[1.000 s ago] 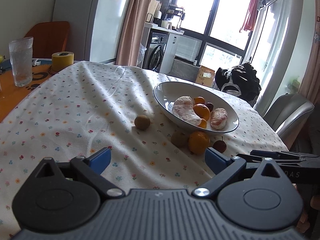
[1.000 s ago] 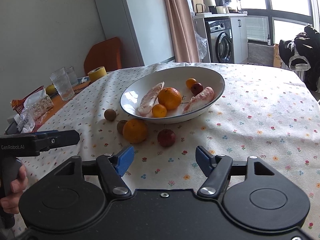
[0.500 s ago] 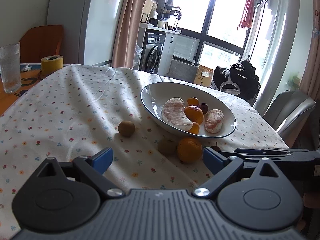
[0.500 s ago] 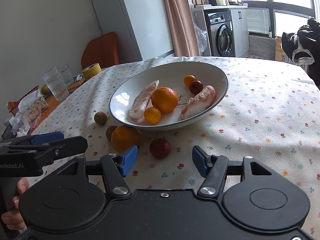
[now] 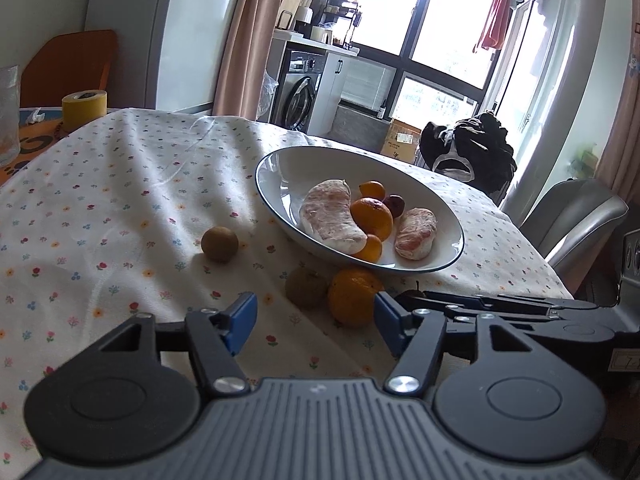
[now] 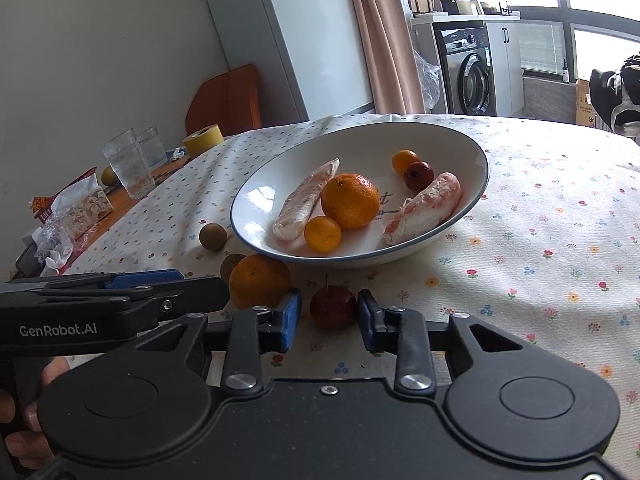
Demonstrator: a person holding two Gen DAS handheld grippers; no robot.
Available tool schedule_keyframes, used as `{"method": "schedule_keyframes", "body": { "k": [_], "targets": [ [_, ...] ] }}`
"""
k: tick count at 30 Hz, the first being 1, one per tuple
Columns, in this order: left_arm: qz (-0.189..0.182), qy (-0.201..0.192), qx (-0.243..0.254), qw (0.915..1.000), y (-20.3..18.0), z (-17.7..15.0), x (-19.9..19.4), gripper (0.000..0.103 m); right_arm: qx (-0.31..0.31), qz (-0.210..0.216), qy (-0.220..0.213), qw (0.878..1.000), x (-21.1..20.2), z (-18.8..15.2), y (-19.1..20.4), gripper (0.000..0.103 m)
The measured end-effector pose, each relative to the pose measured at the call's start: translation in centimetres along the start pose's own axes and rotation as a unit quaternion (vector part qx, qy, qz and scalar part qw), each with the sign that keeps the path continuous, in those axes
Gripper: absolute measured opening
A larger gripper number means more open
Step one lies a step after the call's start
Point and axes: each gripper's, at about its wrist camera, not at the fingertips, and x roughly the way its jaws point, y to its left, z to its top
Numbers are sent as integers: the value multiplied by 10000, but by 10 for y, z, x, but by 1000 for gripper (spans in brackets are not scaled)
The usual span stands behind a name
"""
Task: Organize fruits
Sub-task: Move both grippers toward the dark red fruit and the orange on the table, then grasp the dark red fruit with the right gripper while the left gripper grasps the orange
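The right gripper (image 6: 329,320) is bracketing the small red fruit (image 6: 333,306) near the bowl (image 6: 476,152), fingers narrowly apart; closing should be gentle. The left gripper (image 5: 312,322) is waiting wide.

Count, right wrist view:
- bowl (image 6: 472,148): 1
- oranges, all sizes: 4 (3 in bowl, 1 on surface (image 6: 259,280))
- peeled pomelo segments: 2
- small red fruits: 2
- brown fruits on cloth: 2
- drinking glasses: 2
- yellow tape roll (image 6: 203,137): 1
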Motion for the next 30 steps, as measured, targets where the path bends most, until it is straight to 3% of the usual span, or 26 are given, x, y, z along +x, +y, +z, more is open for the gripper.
{"method": "schedule_keyframes", "body": {
  "k": [14,30],
  "targets": [
    [-118,168,57,9998,-16,0,15,54,72,-90,-102,9999,-16,-7,-8,24],
    [208,146,89,9996,-24,0,32,51,194,-173,-166,9995,-22,-7,-15,24]
  ]
}}
